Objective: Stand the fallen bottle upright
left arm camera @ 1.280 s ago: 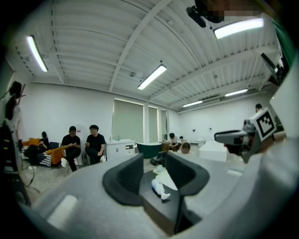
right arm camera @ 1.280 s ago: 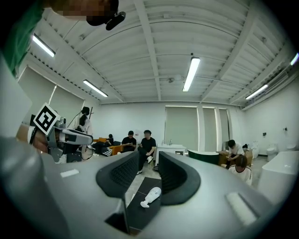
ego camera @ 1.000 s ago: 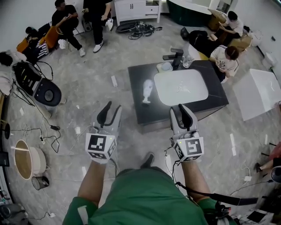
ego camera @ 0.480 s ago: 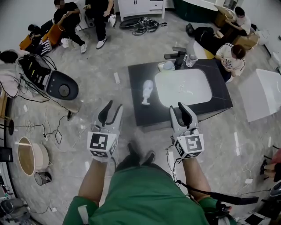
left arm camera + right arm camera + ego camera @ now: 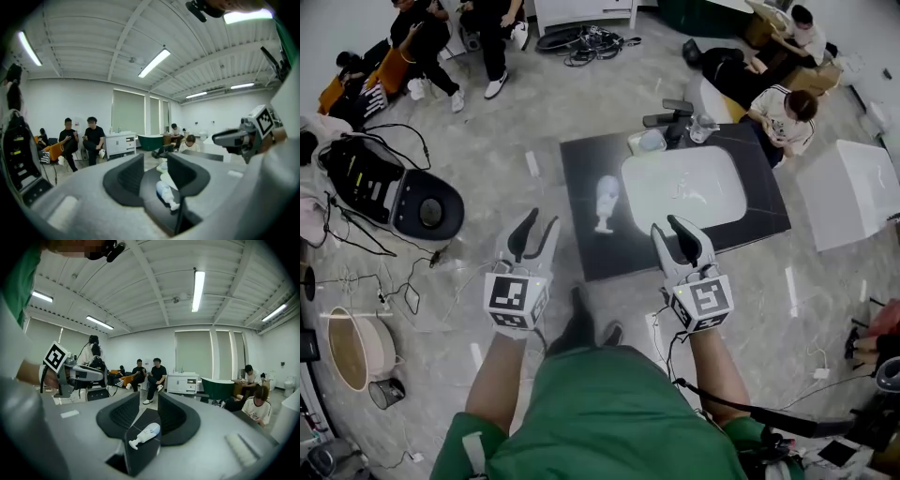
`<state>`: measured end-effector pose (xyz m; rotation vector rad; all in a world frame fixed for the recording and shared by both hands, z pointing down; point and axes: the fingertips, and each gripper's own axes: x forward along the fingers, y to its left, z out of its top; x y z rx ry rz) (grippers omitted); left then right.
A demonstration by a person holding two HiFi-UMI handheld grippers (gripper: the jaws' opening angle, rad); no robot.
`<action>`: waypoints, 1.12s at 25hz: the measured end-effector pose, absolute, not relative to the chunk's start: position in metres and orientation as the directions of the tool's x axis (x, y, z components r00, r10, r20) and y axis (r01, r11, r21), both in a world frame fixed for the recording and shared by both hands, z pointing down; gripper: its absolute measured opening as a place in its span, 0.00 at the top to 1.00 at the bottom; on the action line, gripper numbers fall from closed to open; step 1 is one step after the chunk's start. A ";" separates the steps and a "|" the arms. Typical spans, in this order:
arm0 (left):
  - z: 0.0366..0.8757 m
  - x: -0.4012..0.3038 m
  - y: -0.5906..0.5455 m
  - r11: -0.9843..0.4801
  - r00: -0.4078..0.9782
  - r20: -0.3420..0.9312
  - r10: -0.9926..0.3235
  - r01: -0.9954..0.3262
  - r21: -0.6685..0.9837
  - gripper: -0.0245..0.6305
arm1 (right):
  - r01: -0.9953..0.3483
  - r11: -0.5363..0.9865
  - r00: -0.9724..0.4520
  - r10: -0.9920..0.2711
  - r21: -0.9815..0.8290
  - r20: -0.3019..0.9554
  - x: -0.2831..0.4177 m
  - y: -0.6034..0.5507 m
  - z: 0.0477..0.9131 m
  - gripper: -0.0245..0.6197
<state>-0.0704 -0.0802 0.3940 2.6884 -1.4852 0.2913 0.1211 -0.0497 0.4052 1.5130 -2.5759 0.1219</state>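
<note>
A white pump bottle [image 5: 606,202] lies on its side on the black countertop [image 5: 581,255], just left of the white sink basin [image 5: 684,187]. My left gripper [image 5: 538,223] is open and hangs in the air short of the counter's near left corner. Over the near edge, below the basin, my right gripper [image 5: 672,230] is open too. Neither touches the bottle. In the left gripper view the bottle [image 5: 166,193] shows between the open jaws of the left gripper [image 5: 154,171], some way ahead. In the right gripper view the bottle [image 5: 146,433] lies likewise beyond the right gripper [image 5: 147,411].
A dark faucet [image 5: 670,111] and small containers stand at the counter's far edge. Several people sit on the floor behind and at the far left. A black case [image 5: 394,192] with cables lies at left, a bucket [image 5: 352,342] lower left, a white slab [image 5: 853,192] at right.
The person has stepped closer to the counter, so it sits nearer to both grippers. Both grippers stay open and empty. The bottle has not moved.
</note>
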 end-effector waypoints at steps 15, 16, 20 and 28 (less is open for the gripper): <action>0.467 -0.100 -0.191 -0.647 0.615 0.312 -0.725 -0.762 -0.002 0.73 | -0.835 0.536 -0.466 -0.808 0.121 0.361 0.077 -0.143 0.457 0.79; 0.474 -0.101 -0.194 -0.653 0.619 0.321 -0.717 -0.758 0.005 0.73 | -0.827 0.548 -0.473 -0.798 0.124 0.375 0.073 -0.145 0.462 0.79; 0.501 -0.096 -0.202 -0.664 0.630 0.366 -0.685 -0.746 0.043 0.73 | -0.779 0.616 -0.512 -0.729 0.111 0.455 0.058 -0.146 0.494 0.78; 0.545 -0.080 -0.212 -0.643 0.609 0.435 -0.663 -0.761 0.086 0.73 | -0.682 0.728 -0.586 -0.597 0.064 0.547 0.051 -0.152 0.559 0.79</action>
